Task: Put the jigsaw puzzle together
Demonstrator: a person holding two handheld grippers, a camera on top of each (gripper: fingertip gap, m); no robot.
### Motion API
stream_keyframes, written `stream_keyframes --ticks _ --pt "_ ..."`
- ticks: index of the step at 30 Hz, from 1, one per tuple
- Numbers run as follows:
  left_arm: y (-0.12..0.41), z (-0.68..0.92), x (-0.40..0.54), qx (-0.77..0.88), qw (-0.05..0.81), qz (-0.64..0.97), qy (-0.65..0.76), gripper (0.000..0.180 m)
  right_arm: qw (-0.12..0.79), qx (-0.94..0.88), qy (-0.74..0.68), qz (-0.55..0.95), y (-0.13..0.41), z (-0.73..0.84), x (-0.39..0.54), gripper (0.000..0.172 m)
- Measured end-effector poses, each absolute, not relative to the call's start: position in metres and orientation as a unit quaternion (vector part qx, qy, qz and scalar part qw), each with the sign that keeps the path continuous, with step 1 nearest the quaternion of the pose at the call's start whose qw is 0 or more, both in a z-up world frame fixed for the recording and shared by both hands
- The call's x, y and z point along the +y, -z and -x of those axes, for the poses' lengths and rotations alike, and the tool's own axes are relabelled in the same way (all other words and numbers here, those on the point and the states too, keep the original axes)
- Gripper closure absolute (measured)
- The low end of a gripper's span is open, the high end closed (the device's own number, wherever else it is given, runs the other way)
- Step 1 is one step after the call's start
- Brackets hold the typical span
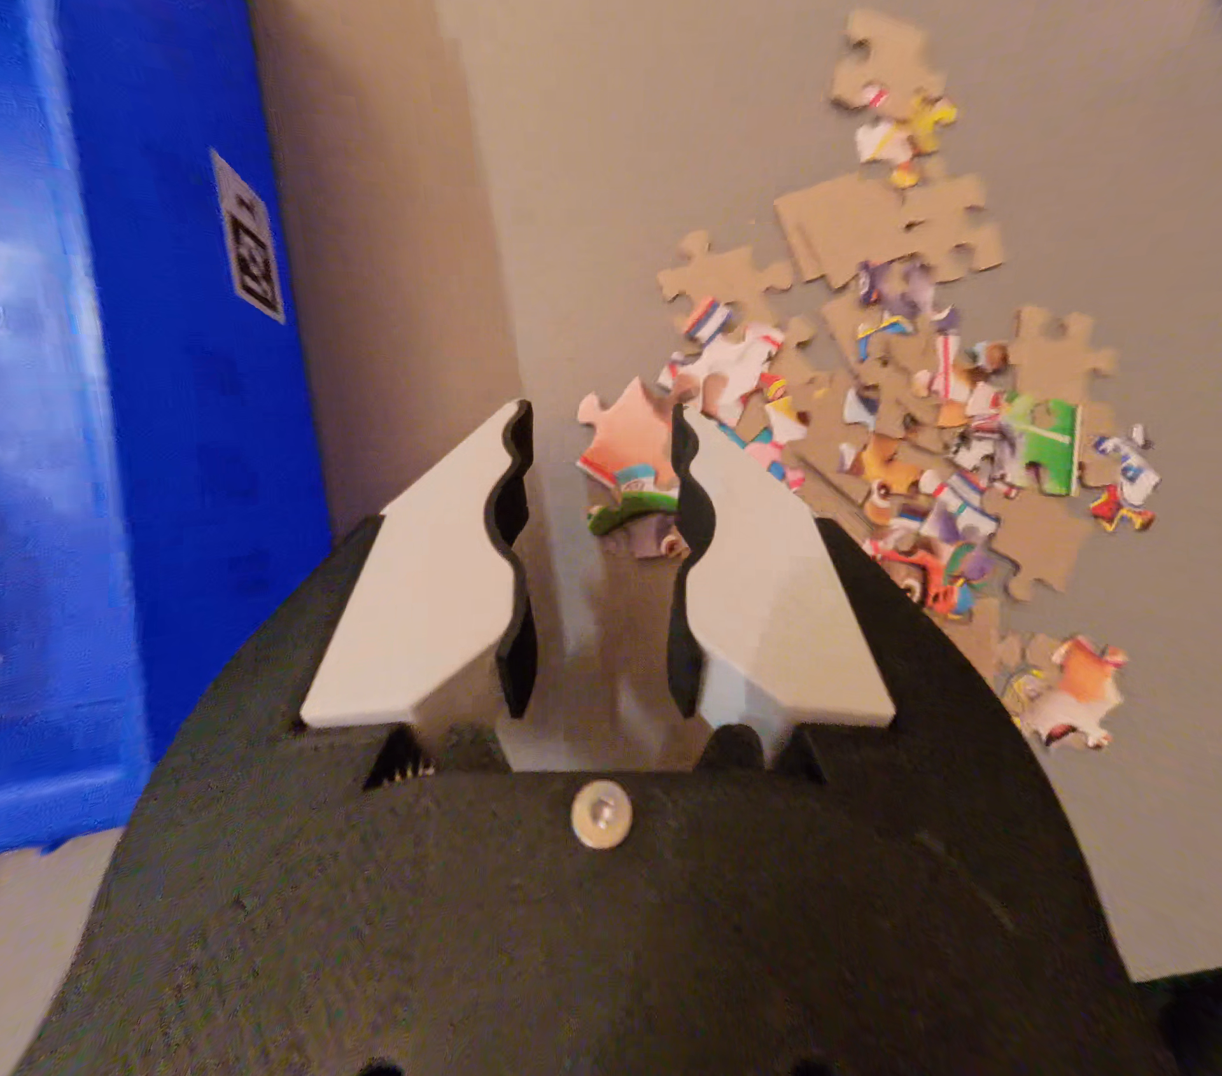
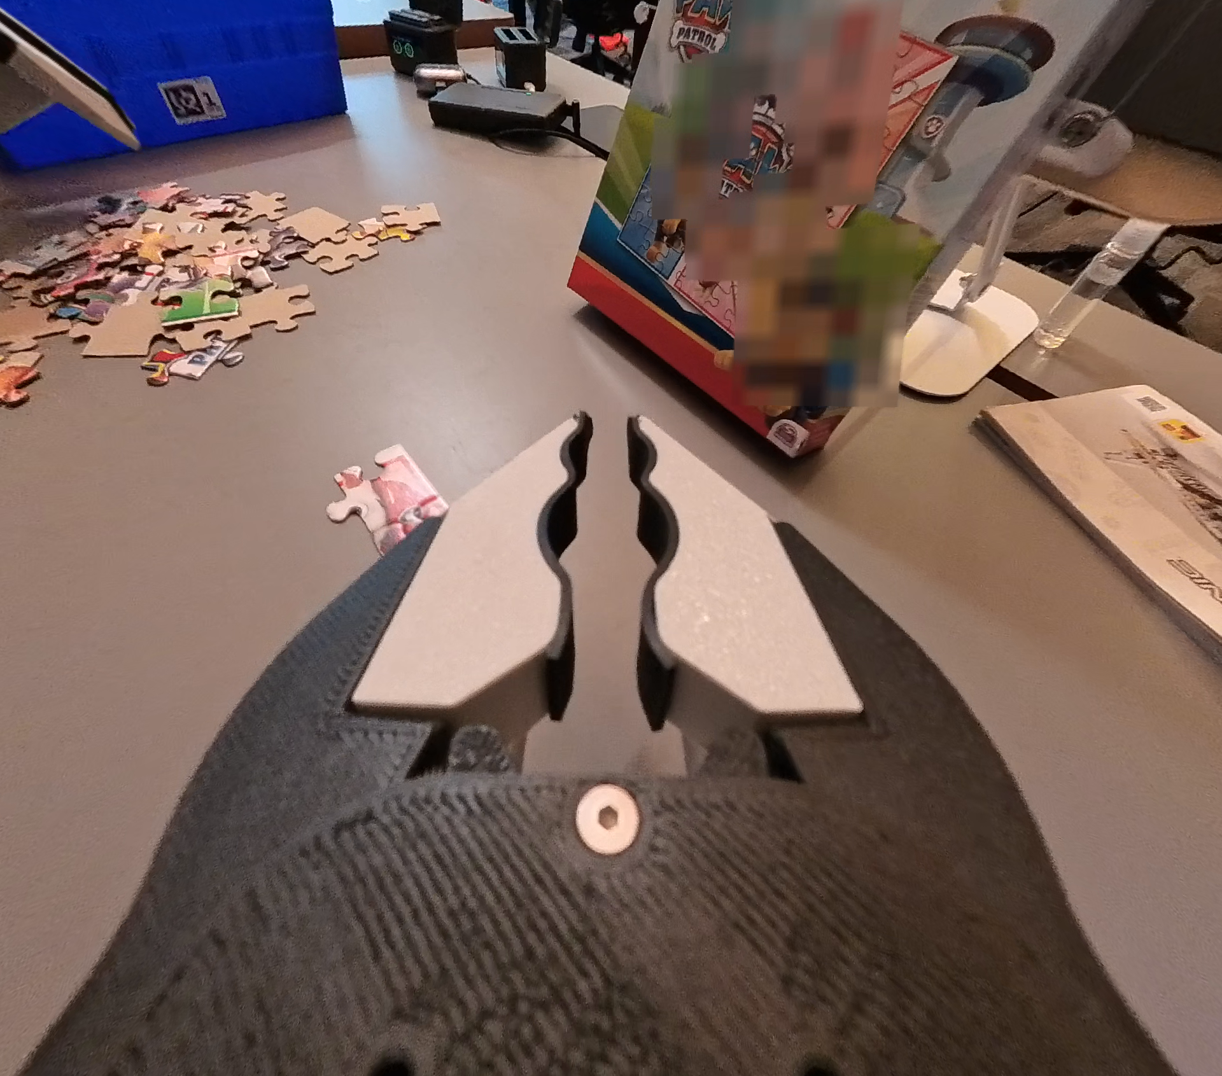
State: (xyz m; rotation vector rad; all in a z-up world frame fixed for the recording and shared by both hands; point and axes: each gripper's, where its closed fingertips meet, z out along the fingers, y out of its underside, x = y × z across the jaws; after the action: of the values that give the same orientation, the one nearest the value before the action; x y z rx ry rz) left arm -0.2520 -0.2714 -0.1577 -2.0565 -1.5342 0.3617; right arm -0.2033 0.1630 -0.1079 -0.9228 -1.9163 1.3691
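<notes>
Puzzle piece lies between left gripper's spread, non-touching fingers | right gripper nearly closed, empty (over table)

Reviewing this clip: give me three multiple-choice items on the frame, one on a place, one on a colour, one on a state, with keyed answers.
1. Where is the lone pink puzzle piece?
A. left of the right gripper
B. inside the bin
C. on the booklet

2. What colour is the bin?
A. red
B. blue
C. green

3. How is the left gripper?
A. clamped on the bin
B. shut on a booklet
C. open, gripping nothing

Answers: 1 A, it lies on the table by the left finger; 2 B, its wall is blue; 3 C, table shows between the fingers.
</notes>
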Motion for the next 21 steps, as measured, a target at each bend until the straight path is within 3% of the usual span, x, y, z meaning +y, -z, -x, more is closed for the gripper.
stream_keyframes --ticks 17,21 --pt "0.191 0.250 -0.259 -0.544 0.209 0.803 -0.124 0.128 0.295 -0.726 -0.516 0.347 0.112 0.203 0.162 0.162" --pt "0.194 0.242 -0.255 -0.539 0.206 0.811 -0.101 0.133 0.293 -0.727 -0.515 0.347 0.113 0.203 0.162 0.162"
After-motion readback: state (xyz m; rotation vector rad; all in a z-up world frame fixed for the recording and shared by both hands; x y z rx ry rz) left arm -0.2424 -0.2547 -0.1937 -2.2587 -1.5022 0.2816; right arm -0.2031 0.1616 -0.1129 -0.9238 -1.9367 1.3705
